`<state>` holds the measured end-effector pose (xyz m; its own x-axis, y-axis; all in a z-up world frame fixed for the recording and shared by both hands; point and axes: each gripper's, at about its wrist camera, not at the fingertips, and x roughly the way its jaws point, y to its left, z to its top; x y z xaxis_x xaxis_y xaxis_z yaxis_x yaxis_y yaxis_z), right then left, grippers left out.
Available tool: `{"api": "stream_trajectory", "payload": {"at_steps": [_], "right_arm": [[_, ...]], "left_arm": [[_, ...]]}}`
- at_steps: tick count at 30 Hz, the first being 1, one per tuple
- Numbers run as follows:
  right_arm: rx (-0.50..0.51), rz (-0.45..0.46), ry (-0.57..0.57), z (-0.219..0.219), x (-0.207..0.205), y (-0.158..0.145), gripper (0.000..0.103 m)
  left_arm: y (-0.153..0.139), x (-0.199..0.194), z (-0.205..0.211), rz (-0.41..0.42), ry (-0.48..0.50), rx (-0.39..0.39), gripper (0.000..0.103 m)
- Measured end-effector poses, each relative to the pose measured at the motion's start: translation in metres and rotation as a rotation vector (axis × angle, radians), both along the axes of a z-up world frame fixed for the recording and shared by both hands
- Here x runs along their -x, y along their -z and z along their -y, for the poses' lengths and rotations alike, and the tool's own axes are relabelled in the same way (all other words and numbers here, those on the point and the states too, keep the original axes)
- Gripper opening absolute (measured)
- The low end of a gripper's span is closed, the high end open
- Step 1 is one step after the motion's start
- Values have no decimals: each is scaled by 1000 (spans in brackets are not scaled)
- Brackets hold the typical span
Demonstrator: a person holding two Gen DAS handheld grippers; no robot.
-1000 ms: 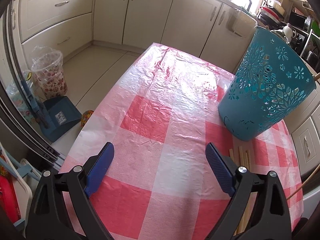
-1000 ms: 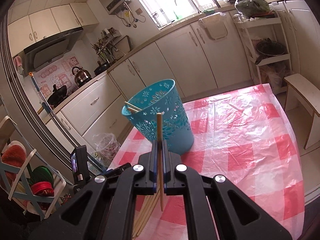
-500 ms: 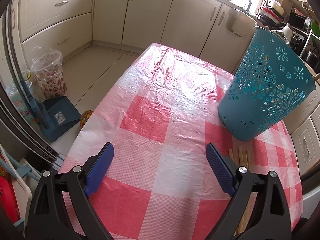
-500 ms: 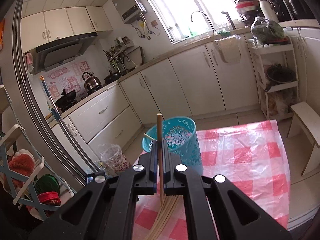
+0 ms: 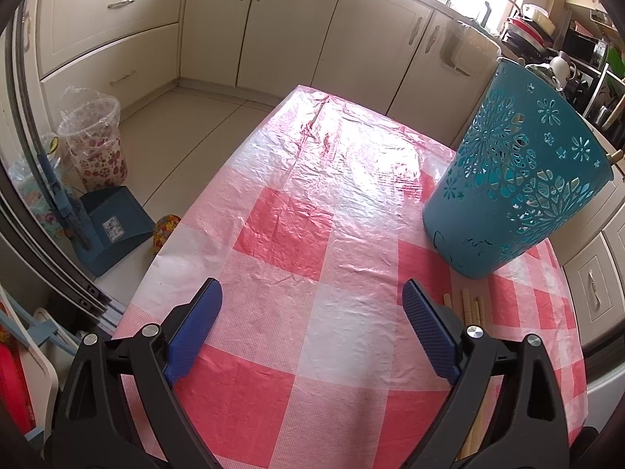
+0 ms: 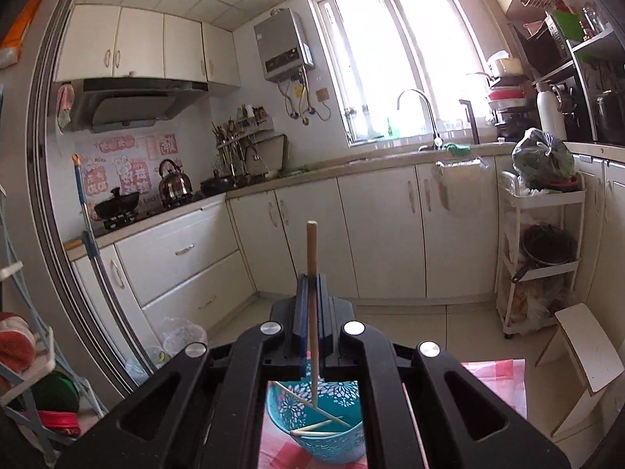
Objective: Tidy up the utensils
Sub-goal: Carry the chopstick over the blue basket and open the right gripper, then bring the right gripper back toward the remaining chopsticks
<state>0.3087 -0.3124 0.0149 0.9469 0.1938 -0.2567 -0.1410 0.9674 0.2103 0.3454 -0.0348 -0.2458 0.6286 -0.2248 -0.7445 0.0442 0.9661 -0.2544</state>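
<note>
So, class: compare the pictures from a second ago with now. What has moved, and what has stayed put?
The right gripper, shut on one chopstick, has risen: the teal basket now lies below it, the chopstick's lower tip above the opening. Nothing was grasped or released. The left gripper stays open and still over the checked tablecloth; the loose chopsticks remain beside the basket.

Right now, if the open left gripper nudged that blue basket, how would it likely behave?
The blue basket would probably slide or tip: it looks like thin plastic full of cut-outs and is narrower at its base. The glossy tablecloth likely offers little grip. The few chopsticks inside add hardly any weight.
</note>
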Motion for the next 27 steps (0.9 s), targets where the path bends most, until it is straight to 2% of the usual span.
{"api": "stream_trajectory", "payload": {"at_steps": [2,5,9,11,12,13,17,21,24,27], "right_arm": [[43,-59,13,-7,-19,29,4],[42,-133,31,-7,-35,68,5],[-3,-185,46,1,-34,93,6],[-15,-189,51,4,-23,96,14],[-17,-185,56,3,-17,96,24],[-22,-182,60,3,-10,96,30],[-54,-220,80,6,25,110,34],[-54,-380,91,-4,56,160,35],[-79,-507,90,-12,64,199,35],[-86,-589,72,-25,61,222,34]], "left_arm": [[0,0,0,1,0,4,90],[0,0,-1,2,0,8,90],[0,0,-3,2,0,10,90],[0,0,-2,2,0,8,90],[0,0,-3,2,0,8,90],[0,0,-3,2,0,7,90],[0,0,-3,1,0,5,90],[0,0,-3,1,-1,1,90],[0,0,-3,1,0,3,90],[0,0,-3,1,0,1,90]]}}
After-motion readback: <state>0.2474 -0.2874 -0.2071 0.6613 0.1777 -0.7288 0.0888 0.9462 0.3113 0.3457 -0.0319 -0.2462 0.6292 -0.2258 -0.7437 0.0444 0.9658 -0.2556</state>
